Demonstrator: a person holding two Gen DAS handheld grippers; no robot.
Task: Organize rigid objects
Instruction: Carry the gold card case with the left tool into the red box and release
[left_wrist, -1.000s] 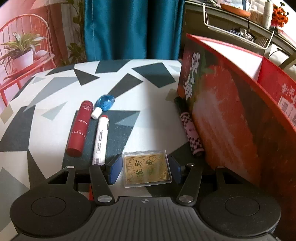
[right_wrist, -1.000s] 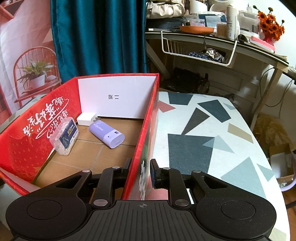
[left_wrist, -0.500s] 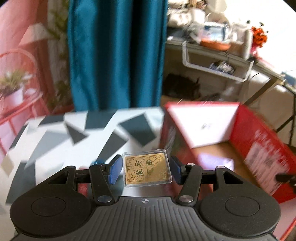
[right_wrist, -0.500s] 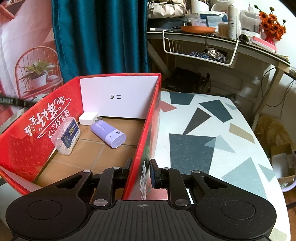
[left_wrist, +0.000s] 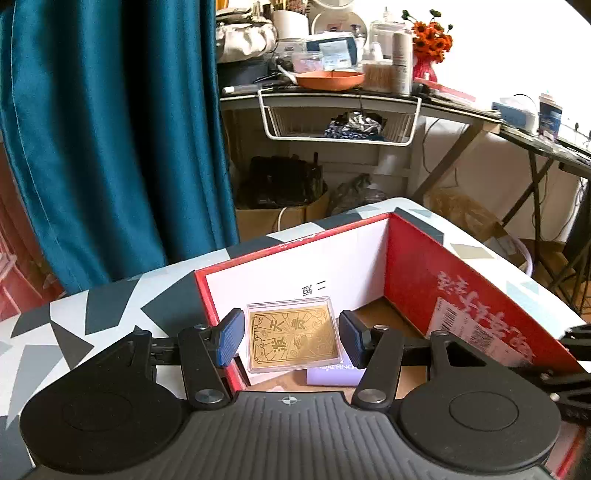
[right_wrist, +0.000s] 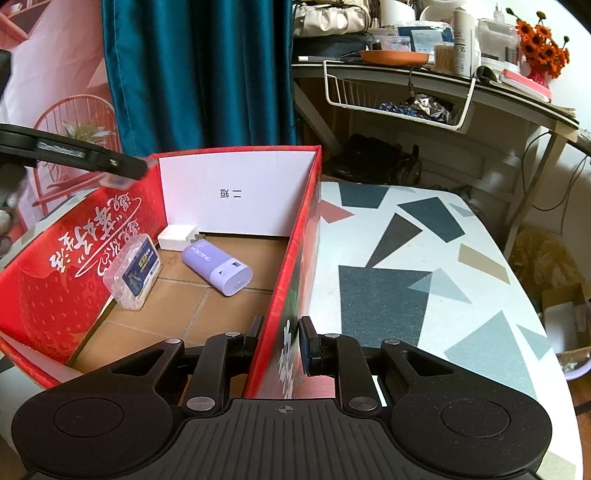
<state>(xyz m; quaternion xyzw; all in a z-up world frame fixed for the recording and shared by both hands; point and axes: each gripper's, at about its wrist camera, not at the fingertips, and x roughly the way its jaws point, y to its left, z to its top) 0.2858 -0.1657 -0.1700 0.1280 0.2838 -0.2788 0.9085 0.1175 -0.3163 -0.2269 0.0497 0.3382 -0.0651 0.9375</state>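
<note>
My left gripper (left_wrist: 291, 338) is shut on a clear case with a gold card (left_wrist: 293, 339) and holds it in the air above the left wall of the red cardboard box (left_wrist: 458, 291). It shows in the right wrist view (right_wrist: 122, 170) over the box's left wall. My right gripper (right_wrist: 281, 341) is shut on the box's right wall (right_wrist: 295, 266). Inside the box lie a lilac power bank (right_wrist: 218, 266), a white charger (right_wrist: 177, 238) and a clear box with a blue label (right_wrist: 133, 275).
The box stands on a table with a grey and white triangle pattern (right_wrist: 406, 277). A teal curtain (left_wrist: 110, 129) hangs behind it. A cluttered desk with a wire basket (left_wrist: 340, 118) stands beyond the table's far edge.
My left gripper has lifted the gold card case off the table and swung right, over the box's left wall. The right gripper has kept its hold on the box wall.
</note>
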